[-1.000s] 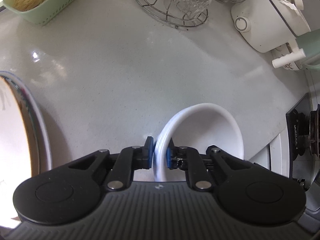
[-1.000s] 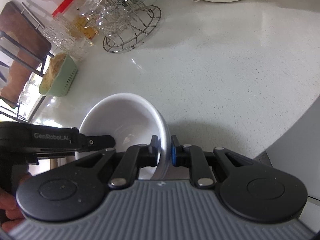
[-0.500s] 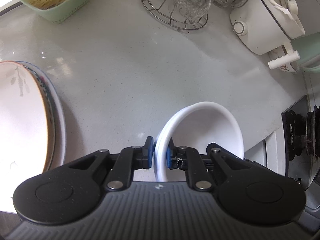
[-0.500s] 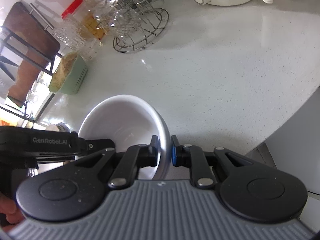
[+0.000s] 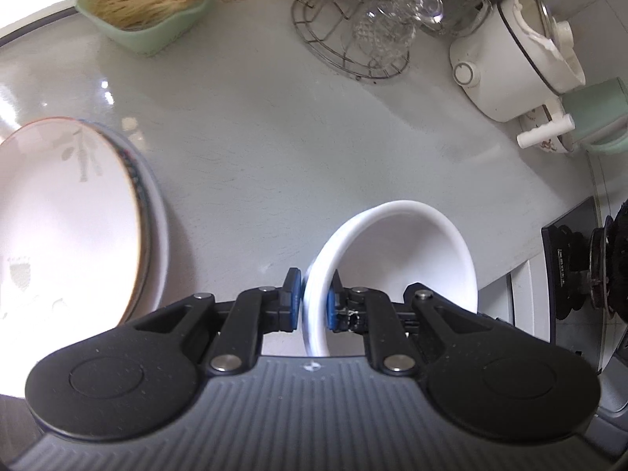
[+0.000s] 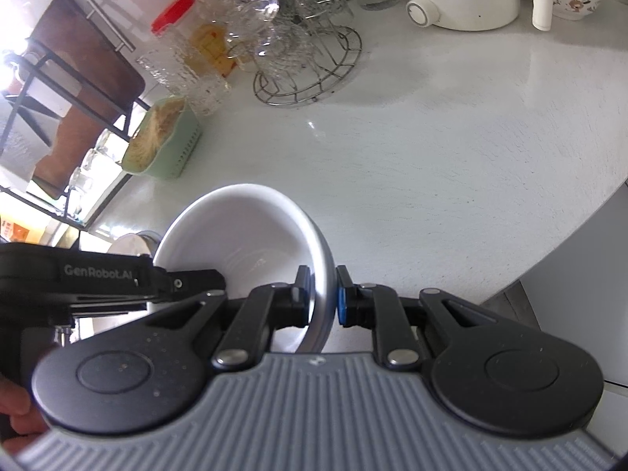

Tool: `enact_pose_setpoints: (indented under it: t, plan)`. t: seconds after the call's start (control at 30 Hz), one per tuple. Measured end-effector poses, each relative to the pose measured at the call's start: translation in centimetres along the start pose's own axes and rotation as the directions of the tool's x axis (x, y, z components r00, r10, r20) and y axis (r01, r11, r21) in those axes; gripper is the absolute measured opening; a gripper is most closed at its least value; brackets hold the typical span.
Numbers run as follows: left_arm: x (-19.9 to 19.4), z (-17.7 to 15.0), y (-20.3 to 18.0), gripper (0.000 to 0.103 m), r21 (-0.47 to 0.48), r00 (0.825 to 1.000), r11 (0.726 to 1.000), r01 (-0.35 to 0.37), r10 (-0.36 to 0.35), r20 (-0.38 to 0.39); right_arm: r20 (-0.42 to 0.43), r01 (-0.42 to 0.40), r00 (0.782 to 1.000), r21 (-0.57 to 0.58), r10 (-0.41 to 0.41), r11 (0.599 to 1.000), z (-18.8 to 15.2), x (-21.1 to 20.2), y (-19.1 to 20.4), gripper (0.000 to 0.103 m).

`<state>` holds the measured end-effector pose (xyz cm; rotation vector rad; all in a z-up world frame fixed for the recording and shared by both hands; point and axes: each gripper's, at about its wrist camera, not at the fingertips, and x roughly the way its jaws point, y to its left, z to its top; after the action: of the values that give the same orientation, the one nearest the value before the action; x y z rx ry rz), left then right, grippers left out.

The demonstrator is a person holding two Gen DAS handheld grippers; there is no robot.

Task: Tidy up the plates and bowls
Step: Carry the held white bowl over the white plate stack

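Note:
A white bowl [image 5: 400, 259] hangs tilted above the pale counter [image 5: 274, 149], held by both grippers on opposite sides of its rim. My left gripper [image 5: 314, 298] is shut on the bowl's left rim, one blue pad inside and one outside. My right gripper [image 6: 324, 294] is shut on the far side of the same bowl [image 6: 235, 235]. The left gripper's housing [image 6: 98, 274] shows at the left of the right wrist view, with a hand below it. A stack of plates [image 5: 59, 216], the top one white with a leaf print, lies at the left.
At the back stand a green basket [image 5: 153, 11] of pale sticks, a wire rack [image 5: 353, 47] with glassware and a white cooker [image 5: 506, 70]. A mint jug [image 5: 596, 114] and a black stove [image 5: 588, 274] are to the right. The counter edge [image 6: 549, 251] curves near the bowl.
Both grippers have risen with the bowl between them, and the counter looks farther off. The plate stack has come into full view at the left of the left wrist view.

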<state>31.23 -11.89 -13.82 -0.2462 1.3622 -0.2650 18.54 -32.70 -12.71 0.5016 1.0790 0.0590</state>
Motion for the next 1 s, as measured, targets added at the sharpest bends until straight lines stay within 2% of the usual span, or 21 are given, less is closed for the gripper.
enact_pose_setpoints:
  t: [0.33, 0.53, 0.77, 1.0]
  plan:
    - [-3.5, -1.0, 2.3, 0.016, -0.042, 0.999, 0.999, 0.009, -0.008, 0.040, -0.008, -0.031, 0.999, -0.002, 0.031, 1.000, -0.2, -1.1, 2.6, 0.017]
    - [-5.1, -1.4, 4.3, 0.016, -0.062, 0.998, 0.998, 0.011, -0.007, 0.069, -0.015, -0.042, 0.999, -0.042, 0.042, 0.998, -0.9, -0.8, 4.9, 0.018]
    - [-7.2, -2.0, 7.7, 0.016, -0.101, 0.995, 0.995, 0.011, -0.001, 0.099, -0.053, -0.056, 0.997, -0.065, 0.053, 0.996, -1.4, -0.2, 8.2, 0.018]
    - [-9.6, -1.6, 12.0, 0.016, -0.135, 0.991, 0.991, 0.008, 0.010, 0.130, -0.095, -0.079, 0.993, -0.166, 0.064, 0.983, -1.1, 1.1, 13.1, 0.018]
